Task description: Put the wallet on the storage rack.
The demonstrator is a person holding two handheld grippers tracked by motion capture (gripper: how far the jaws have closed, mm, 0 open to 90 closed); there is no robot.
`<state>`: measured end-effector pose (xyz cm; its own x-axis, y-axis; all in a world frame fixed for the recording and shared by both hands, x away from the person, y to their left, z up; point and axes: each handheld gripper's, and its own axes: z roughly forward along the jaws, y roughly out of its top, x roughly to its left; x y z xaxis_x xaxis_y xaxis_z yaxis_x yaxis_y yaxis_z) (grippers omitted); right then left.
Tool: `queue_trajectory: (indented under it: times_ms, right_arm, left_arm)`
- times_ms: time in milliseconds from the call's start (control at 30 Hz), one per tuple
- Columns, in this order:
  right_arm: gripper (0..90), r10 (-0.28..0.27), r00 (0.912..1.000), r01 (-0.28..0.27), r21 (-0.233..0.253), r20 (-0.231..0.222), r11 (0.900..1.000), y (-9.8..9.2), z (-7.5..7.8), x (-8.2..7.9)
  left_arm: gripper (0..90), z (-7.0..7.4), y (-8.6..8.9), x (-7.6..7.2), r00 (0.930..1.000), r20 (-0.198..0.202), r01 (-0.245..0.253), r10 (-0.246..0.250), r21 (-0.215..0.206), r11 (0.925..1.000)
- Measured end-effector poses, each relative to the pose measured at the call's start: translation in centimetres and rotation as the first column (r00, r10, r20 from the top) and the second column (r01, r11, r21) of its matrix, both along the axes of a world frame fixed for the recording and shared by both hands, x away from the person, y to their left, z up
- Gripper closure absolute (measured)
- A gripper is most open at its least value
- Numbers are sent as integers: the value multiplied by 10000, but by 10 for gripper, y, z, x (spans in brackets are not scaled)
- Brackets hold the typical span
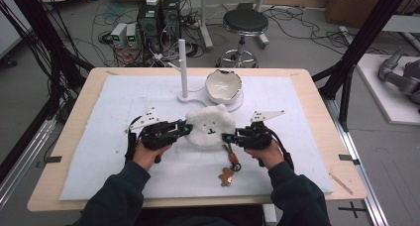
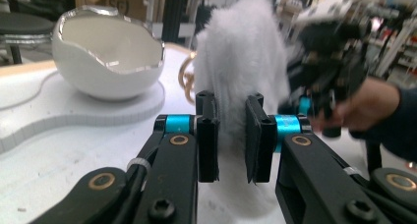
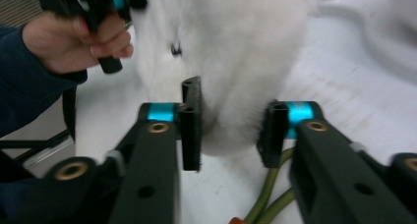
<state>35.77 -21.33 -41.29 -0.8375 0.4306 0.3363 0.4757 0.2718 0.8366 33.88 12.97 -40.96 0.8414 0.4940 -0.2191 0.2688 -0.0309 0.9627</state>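
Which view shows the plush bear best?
The high view: the whole bear with its face, between both grippers. The left gripper view shows its fuzzy edge between the jaws; the right gripper view shows a blurred part.

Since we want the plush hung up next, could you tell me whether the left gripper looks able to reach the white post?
Probably yes: the white post stands beyond the left gripper with bare mat between, though its jaws are shut on the plush bear.

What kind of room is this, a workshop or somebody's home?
Probably a robotics lab: tangled black cables and computer towers cover the floor, a grey robot arm lies nearby, and black metal frame posts surround the wooden table.
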Motion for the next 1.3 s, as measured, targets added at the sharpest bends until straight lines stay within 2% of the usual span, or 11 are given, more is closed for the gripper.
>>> queue_trajectory:
  times_ms: [133,367,567,600,833,967,1000,1033,1200,1267,1300]
  right_arm:
    - [746,-692,9943,663,372,810,9971,-9,8,-2]
    - [746,-1257,9816,1166,707,1437,9907,-12,13,-5]
    - [759,-1217,9685,1222,110,2172,9924,-10,16,-8]
    - [761,-1183,9600,1247,-90,2539,9922,-9,18,-9]
    - [766,-1596,9409,1713,-130,2986,9851,-17,26,-3]
    - [766,-1824,9242,2010,-213,3356,9794,-24,35,6]
    - [766,-1860,9148,2076,-224,3584,9780,-25,40,11]
    - [766,-1860,9148,2076,-224,3584,9780,-25,40,11]
    - [765,-1837,8912,2197,-405,4147,9747,-23,61,30]
    - [765,-1727,8749,2279,-700,4524,9712,-20,78,44]
    - [765,-1727,8749,2279,-700,4524,9712,-20,78,44]
  left_arm:
    - [777,-7,-8,0,9989,-363,315,-281,968,9948]
    - [777,-10,-14,-1,9975,-501,557,-496,1273,9903]
    - [733,-11,-14,-1,9986,-484,309,-225,1796,9833]
    - [707,-12,-12,1,9985,-550,180,-73,1957,9805]
    - [618,-7,12,6,9942,-496,-869,955,1531,9844]
    - [515,-4,34,10,9838,-412,-1687,1746,1185,9785]
    - [446,-3,39,11,9790,-475,-1921,1982,1104,9751]
    - [446,-3,44,12,9744,-577,-2108,2173,1022,9722]
    - [210,-1,65,16,9475,-746,-3047,3110,848,9487]
    - [204,-1,71,17,9436,-705,-3177,3236,824,9446]
    - [204,-2,73,17,9414,-727,-3235,3294,822,9426]
